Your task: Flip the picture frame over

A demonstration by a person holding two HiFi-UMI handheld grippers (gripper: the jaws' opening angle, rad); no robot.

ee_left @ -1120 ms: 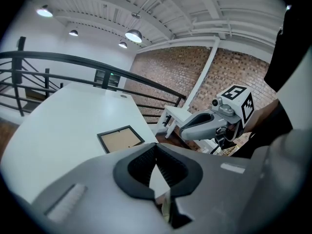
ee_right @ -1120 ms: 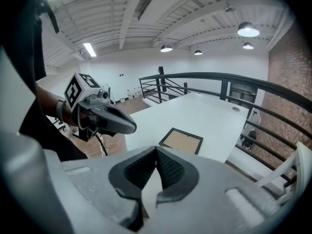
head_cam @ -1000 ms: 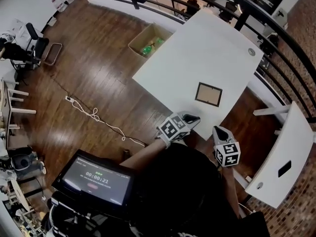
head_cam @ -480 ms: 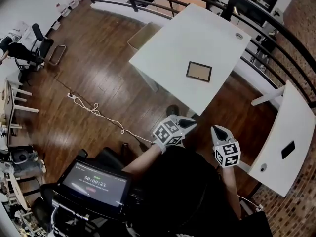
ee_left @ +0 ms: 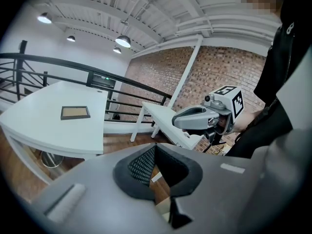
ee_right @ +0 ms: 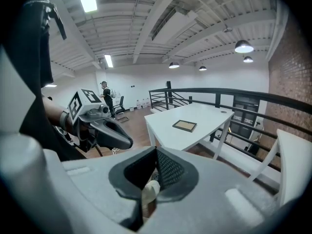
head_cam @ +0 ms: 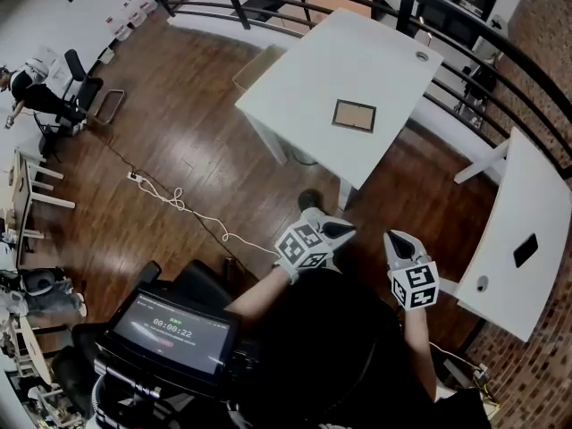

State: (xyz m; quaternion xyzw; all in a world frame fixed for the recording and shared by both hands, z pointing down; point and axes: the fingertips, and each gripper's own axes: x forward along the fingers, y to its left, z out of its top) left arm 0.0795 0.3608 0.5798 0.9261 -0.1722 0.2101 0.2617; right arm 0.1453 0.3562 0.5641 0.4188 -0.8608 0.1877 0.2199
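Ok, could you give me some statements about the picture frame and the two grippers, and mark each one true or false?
1. The picture frame lies flat on the white table. True.
2. The left gripper holds the frame. False: its jaws are shut on nothing, and the frame is far from it, on the table.
3. The right gripper has its jaws wide open. False: they are shut and empty.
4. Neither gripper touches the table. True.
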